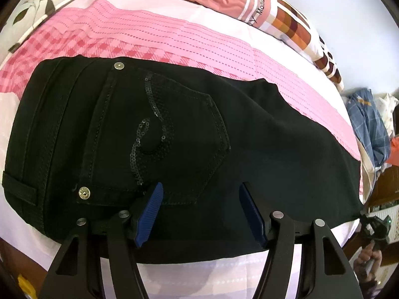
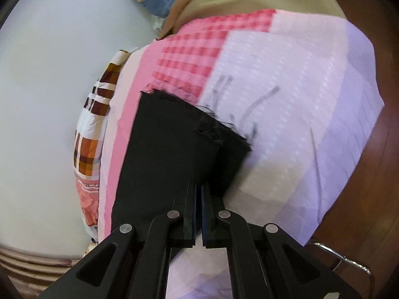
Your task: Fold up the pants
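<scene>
Bed with pink-and-lilac patchwork sheet (image 1: pixel 174 37); printed quilt (image 1: pixel 286 20) bunched toward 1 o'clock in the left wrist view. Black pants (image 1: pixel 149 129) lie flat across the sheet, waistband at 9 o'clock, sequined back pocket (image 1: pixel 162 134) up. Left hand-held gripper (image 1: pixel 199 194) over the seat area, blue pads spread apart, nothing between them. Right hand-held gripper (image 2: pixel 198 189) pressed together over the leg end; frayed hem (image 2: pixel 199 117) lies toward 12 o'clock ahead of it. Whether cloth is pinched, cannot tell.

A pink checked bedsheet (image 1: pixel 174 37) covers the bed, with a patterned quilt (image 1: pixel 286 20) bunched along its far edge.
</scene>
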